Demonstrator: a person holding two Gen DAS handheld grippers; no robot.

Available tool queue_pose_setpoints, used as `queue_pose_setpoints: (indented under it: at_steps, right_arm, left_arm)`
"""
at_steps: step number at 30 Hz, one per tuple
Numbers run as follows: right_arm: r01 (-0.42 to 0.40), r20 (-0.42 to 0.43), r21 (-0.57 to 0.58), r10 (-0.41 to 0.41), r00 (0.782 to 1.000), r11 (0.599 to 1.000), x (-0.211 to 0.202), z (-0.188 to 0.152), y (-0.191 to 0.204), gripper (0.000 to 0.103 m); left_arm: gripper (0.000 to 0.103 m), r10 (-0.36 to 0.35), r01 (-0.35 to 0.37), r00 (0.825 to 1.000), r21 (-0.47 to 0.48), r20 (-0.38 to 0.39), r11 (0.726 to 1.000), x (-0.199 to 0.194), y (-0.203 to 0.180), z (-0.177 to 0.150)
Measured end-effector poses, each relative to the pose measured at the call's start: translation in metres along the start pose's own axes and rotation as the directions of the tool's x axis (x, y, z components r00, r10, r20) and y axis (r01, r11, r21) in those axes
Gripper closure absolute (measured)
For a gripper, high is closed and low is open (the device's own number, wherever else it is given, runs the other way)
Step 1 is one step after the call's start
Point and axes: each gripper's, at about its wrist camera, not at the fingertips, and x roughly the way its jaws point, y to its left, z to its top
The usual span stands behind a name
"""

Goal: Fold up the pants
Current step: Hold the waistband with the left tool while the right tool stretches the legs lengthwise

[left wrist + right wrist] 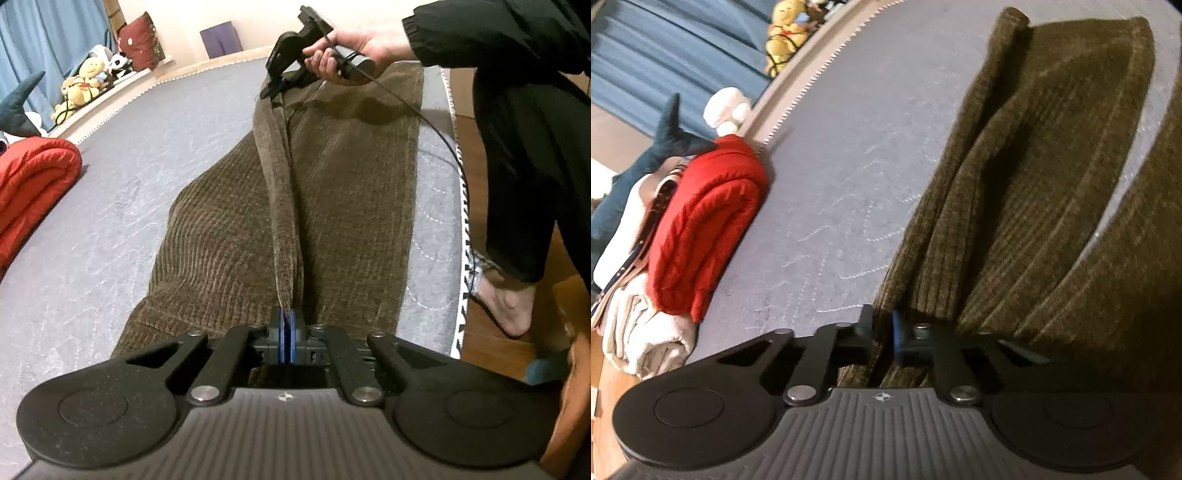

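Running lengthwise between them, brown pants are pinched by left tongs and right tongs

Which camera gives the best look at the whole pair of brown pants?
The left wrist view: the brown pants stretch along the bed between both grippers. The right wrist view shows only a close, partly shadowed stretch of them.

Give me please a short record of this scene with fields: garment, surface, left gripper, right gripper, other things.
garment: brown corduroy pants, one edge lifted into a ridge between the grippers
surface: grey mattress
left gripper: shut on the pants' near edge
right gripper: shut on the far end of the same edge
other things: red blanket, folded, beside the pants; plush toys past the mattress edge
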Motion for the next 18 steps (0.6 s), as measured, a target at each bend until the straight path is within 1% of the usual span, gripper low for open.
queue_pose_setpoints:
  at_steps: [2,5,8,11,12,13,14,15,16,17,18]
  right_arm:
    - [-0.023,0.02,-0.013,0.023,1.0,1.0,-0.009,0.003,0.003,0.098]
    - [-0.048,0.06,-0.068,0.052,0.997,0.997,-0.034,0.007,0.01,0.099]
    - [-0.061,0.088,-0.134,0.073,0.993,0.989,-0.074,0.014,0.013,0.1]
    - [-0.063,0.094,-0.214,0.085,0.992,0.975,-0.121,0.013,0.006,0.101]
    - [-0.072,0.086,-0.235,0.095,0.992,0.969,-0.136,0.009,0.0,0.103]
    - [-0.099,0.072,-0.26,0.122,0.99,0.96,-0.152,0.004,-0.006,0.103]
    - [-0.13,0.04,-0.293,0.149,0.988,0.947,-0.167,-0.002,-0.013,0.103]
    - [-0.147,0.0,-0.329,0.156,0.988,0.933,-0.18,-0.008,-0.021,0.103]
    - [-0.143,-0.042,-0.368,0.137,0.99,0.919,-0.19,-0.015,-0.028,0.103]
    - [-0.121,-0.086,-0.407,0.094,0.992,0.905,-0.196,-0.02,-0.035,0.103]
    - [-0.102,-0.105,-0.431,0.062,0.993,0.897,-0.199,-0.022,-0.04,0.103]
  left_arm:
    - [0.1,0.016,-0.016,1.0,-0.001,0.005,1.0,-0.001,0.003,0.001]
    - [0.1,0.043,-0.043,0.999,-0.001,0.021,0.999,0.0,0.007,0.004]
    - [0.1,0.072,-0.073,0.997,0.01,0.022,0.997,0.003,0.012,0.008]
    - [0.1,0.076,-0.077,0.997,0.024,0.018,0.997,0.007,0.014,0.011]
    - [0.1,0.073,-0.074,0.997,0.033,0.015,0.997,0.008,0.013,0.011]
    - [0.1,0.067,-0.067,0.998,0.044,0.01,0.997,0.008,0.011,0.012]
    - [0.1,0.058,-0.058,0.998,0.053,0.005,0.997,0.009,0.008,0.012]
    - [0.1,0.05,-0.05,0.999,0.065,-0.002,0.997,0.01,0.005,0.012]
    - [0.1,0.053,-0.052,0.999,0.078,-0.008,0.996,0.011,0.002,0.012]
    - [0.1,0.057,-0.056,0.998,0.089,-0.018,0.995,0.012,-0.001,0.013]
    - [0.1,0.056,-0.053,0.998,0.091,-0.029,0.994,0.014,-0.001,0.014]
